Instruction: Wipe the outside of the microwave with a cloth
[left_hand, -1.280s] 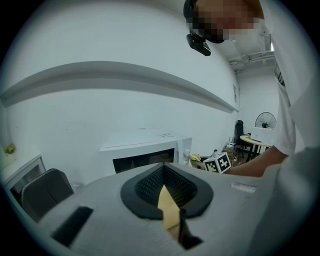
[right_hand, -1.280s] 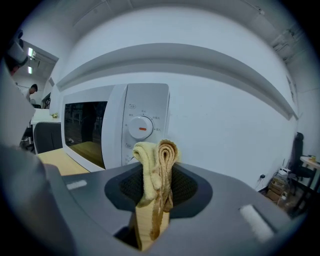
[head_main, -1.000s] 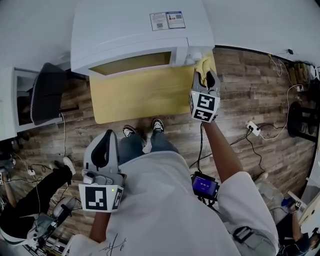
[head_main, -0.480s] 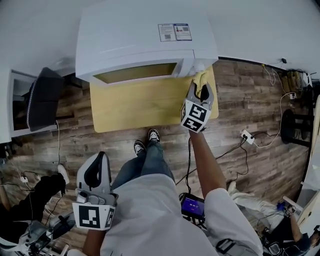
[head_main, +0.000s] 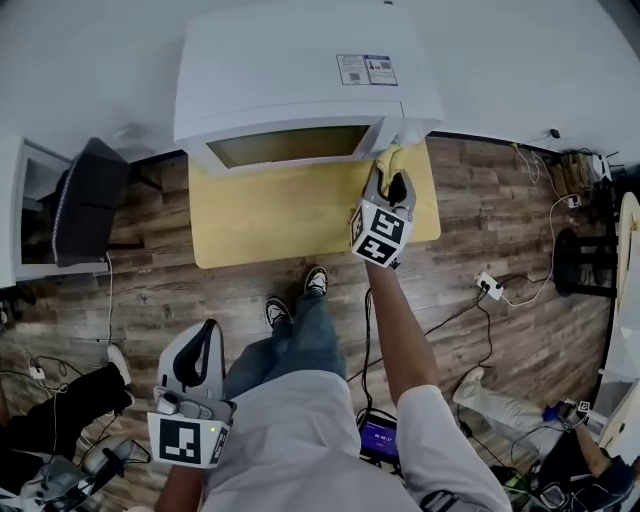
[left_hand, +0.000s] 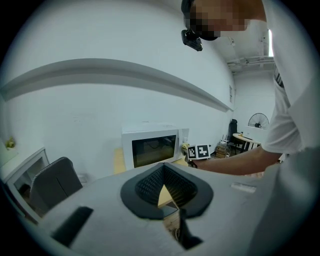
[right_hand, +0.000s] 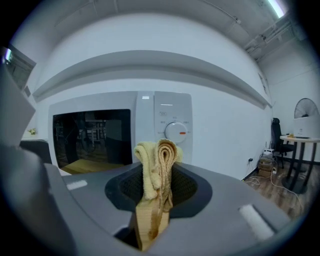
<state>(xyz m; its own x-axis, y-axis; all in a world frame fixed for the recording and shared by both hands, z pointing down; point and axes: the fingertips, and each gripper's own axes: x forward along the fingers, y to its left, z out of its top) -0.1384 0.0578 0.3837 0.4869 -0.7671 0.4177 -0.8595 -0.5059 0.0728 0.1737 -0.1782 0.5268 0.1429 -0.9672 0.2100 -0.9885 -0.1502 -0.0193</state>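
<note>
While microwave (head_main: 300, 80) stands near, right gripper (head_main: 390, 172) pinches cloth (right_hand: 159, 165).

Yellow tabletop (head_main: 290, 215), wood-plank floor (head_main: 480, 200), dark chair (head_main: 85, 200) at left, white power strip (head_main: 488, 284) with cables at right.

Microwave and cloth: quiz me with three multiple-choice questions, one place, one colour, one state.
1. Where does the microwave stand?
A. on a shelf
B. on the yellow table
C. on a stool
2. What colour is the cloth?
A. blue
B. red
C. yellow
3. How are the right gripper's jaws?
A. open, empty
B. shut on the cloth
C. shut on a sponge
Answers: 1 B, it stands at the table's back edge; 2 C, its folds are yellow; 3 B, the cloth is pinched between the jaws.
</note>
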